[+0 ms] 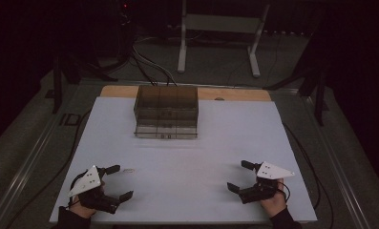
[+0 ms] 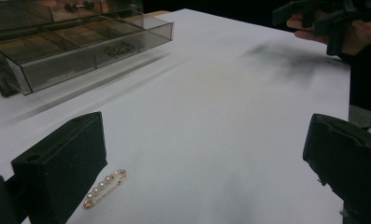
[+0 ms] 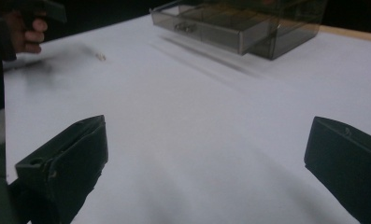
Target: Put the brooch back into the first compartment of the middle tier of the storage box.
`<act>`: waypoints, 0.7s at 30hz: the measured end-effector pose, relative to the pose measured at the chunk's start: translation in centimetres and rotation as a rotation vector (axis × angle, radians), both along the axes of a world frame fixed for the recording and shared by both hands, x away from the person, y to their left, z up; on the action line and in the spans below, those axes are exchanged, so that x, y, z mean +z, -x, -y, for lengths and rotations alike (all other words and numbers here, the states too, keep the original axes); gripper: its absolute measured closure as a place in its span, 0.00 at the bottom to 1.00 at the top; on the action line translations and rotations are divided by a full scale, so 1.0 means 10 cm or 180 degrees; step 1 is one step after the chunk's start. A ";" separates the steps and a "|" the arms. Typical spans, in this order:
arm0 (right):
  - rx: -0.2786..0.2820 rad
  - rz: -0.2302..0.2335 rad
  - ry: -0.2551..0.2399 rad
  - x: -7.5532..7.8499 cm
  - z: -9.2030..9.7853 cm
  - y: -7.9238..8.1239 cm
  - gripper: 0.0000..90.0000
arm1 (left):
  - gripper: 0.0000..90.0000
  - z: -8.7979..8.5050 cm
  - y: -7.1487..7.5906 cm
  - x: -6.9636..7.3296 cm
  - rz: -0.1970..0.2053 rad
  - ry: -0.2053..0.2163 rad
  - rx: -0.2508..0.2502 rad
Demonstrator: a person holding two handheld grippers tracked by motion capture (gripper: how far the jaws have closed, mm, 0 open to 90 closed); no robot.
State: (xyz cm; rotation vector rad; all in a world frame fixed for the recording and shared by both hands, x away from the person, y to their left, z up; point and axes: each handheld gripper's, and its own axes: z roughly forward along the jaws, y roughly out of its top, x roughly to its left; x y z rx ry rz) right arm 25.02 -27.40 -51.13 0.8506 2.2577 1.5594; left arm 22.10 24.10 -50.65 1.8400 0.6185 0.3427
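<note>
A small gold brooch pin with a row of pearls (image 2: 104,187) lies flat on the white table, just beside the left jaw in the left gripper view; it is a faint speck (image 1: 128,170) in the high view and a speck (image 3: 100,57) far off in the right gripper view. My left gripper (image 1: 122,182) rests at the near left of the table, open and empty, the pin just beyond its upper jaw. My right gripper (image 1: 238,175) rests at the near right, open and empty. A smoky clear drawer box (image 1: 166,111) stands at the back centre with its bottom drawer (image 2: 87,51) pulled out.
The white sheet (image 1: 225,138) covers a wooden table top whose far edge (image 1: 235,94) shows behind the box. Small items lie in the drawer compartments (image 2: 120,48). Cables (image 1: 149,67) and a white stand (image 1: 220,33) are on the floor beyond the table.
</note>
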 end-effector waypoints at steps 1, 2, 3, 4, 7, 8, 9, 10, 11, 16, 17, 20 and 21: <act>0.0000 0.0000 0.0000 0.00 0.00 0.00 0.00 | 0.00 0.01 0.00 0.00 -0.0007 -0.0008 -0.0018; 0.0002 -0.0001 0.0005 0.00 0.00 0.00 0.00 | 0.00 0.01 0.00 0.00 -0.0004 -0.0036 -0.0027; -0.0006 0.0003 0.0017 0.00 0.00 0.01 0.00 | 0.00 0.01 0.00 0.00 0.0002 -0.0047 -0.0030; -0.0014 0.0011 0.0000 0.00 0.00 0.01 0.00 | 0.00 0.02 0.00 0.00 -0.0008 -0.0047 -0.0043; -0.0020 -0.0003 0.0038 -0.01 -0.01 0.02 0.00 | 0.00 0.04 -0.01 -0.01 -0.0025 -0.0108 -0.0081; -0.0007 -0.0011 0.0048 -0.01 -0.02 0.02 0.00 | 0.00 0.05 -0.01 -0.01 -0.0043 -0.0111 -0.0102; -0.0007 -0.0011 0.0048 -0.01 -0.02 0.02 0.00 | 0.00 0.06 -0.01 -0.02 -0.0062 -0.0131 -0.0115; 0.0013 -0.0022 0.0044 -0.02 -0.04 0.02 0.00 | 0.00 0.07 -0.01 -0.02 -0.0070 -0.0171 -0.0126; 0.0013 -0.0022 0.0044 -0.02 -0.04 0.02 0.00 | 0.00 0.08 0.00 -0.01 -0.0070 -0.0193 -0.0139; 0.0023 -0.0001 -0.0034 0.01 -0.04 0.02 0.00 | 0.00 0.12 0.00 0.02 -0.0138 -0.0181 -0.0216; 0.0018 -0.0003 -0.0033 0.01 -0.04 0.02 0.00 | 0.00 0.12 0.00 0.03 -0.0141 -0.0177 -0.0226; 0.0024 0.0000 -0.0054 0.02 -0.04 0.03 0.00 | 0.00 0.13 0.00 0.06 -0.0142 -0.0139 -0.0272; 0.0020 0.0005 -0.0062 0.02 -0.03 0.03 0.00 | 0.00 0.14 -0.01 0.11 -0.0118 -0.0115 -0.0301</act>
